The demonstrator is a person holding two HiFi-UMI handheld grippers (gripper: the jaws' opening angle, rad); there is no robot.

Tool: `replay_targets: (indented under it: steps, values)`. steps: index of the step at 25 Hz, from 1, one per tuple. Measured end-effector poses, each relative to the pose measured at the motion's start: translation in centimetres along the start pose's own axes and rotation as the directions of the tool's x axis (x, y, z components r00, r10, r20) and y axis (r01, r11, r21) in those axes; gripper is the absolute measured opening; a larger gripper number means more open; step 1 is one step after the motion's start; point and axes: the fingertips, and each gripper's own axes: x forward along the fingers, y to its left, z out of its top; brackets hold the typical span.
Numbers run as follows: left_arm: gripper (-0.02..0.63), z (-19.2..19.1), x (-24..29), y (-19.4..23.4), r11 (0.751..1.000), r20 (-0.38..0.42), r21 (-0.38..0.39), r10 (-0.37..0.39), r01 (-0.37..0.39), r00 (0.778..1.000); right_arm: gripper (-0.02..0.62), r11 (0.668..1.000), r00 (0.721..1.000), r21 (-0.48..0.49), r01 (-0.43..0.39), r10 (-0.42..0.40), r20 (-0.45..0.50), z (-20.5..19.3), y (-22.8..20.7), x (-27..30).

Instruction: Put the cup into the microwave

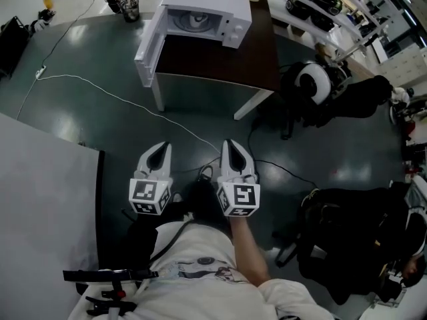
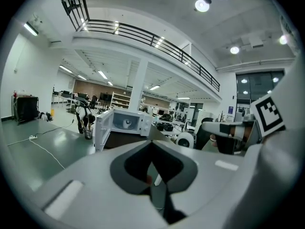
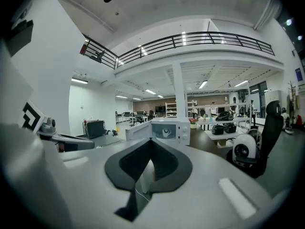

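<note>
Head view alone: we see the left gripper (image 1: 160, 149) and right gripper (image 1: 229, 145) side by side at 6 o'clock, just above our pale shirt (image 1: 200, 272). It also shows the whole table (image 1: 220, 62) from above and a thin white cable (image 1: 100, 89) trailing over the floor (image 1: 80, 125) toward 10 o'clock.
Gripper views alone: we look level across the hall and find a railed balcony (image 2: 143, 32) at 12 o'clock, with ceiling lights and far shelving that the head view leaves out.
Left gripper: clenched, jaw tips meeting, nothing between them and nothing touched.
Right gripper: clenched the same way, empty, touching nothing.
Cup: we see the cup (image 1: 198, 21) inside the microwave (image 1: 220, 9), at 12 o'clock from both grippers and well apart from them.
Microwave: it stands on the far end of the table, its door (image 1: 148, 49) swung wide toward 9 o'clock.
Materials and shapes: the microwave is a white, smooth box; the cup is white and rounded. The table has a dark brown flat top on white legs. The floor is dark green and glossy, mirroring the lights. The jaws are pale grey, tapering to points, with black inner pads. A black padded chair (image 1: 347, 245) sits at 4 o'clock.
</note>
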Motion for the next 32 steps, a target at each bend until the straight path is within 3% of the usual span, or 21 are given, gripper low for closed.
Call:
replay_targets:
  steps: [11,18,25,32]
  values:
    - [-0.002,0.0,-2.4,-3.1,1.0,0.025,0.017,-0.012,0.012,1.0,0.002,1.0,1.0,-0.015,0.003,-0.003,-0.004,-0.2,0.3,-4.6]
    - [-0.002,-0.3,-3.8,-7.8,0.997,0.052,0.074,-0.021,0.017,0.998,0.002,0.995,0.999,0.095,-0.019,0.022,-0.024,-0.3,-1.1,-9.1]
    - [-0.002,-1.2,-4.2,-11.4,0.998,0.022,0.035,-0.045,0.044,0.999,0.0,0.993,0.999,0.117,-0.006,0.009,-0.03,-0.1,-3.5,-11.5]
    - [-0.002,1.6,-2.8,-12.6,0.994,0.078,0.069,-0.085,0.079,0.993,0.0,0.994,0.999,0.105,0.035,-0.036,0.007,1.4,-5.4,-12.3]
